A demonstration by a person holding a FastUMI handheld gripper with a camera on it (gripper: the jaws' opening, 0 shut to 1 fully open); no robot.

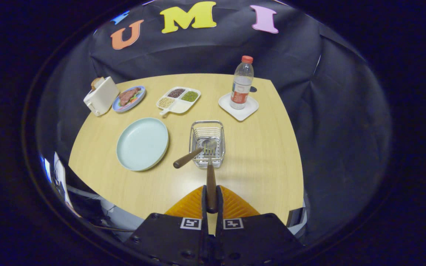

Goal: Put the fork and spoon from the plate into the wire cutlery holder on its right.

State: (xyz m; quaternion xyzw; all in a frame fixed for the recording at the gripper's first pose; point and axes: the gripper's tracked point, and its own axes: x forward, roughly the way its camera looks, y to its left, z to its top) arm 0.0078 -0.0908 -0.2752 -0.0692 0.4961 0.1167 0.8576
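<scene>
Gripping fork (210, 173) above wire cutlery holder (207, 144)

claw (211, 195) closed, fingers clamping a handle

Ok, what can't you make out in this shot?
- Fork: the handle's rear end is hidden between the gripper fingers, which clamp it.
- Spoon bowl: blurred behind the holder wires.
- Bottle label: too small to make out.
- Toaster contents: too small to identify.

plate (142, 143) left of holder (207, 144) | spoon (192, 154) in holder | fork (210, 177) between tongs (210, 199), tines in holder
</scene>
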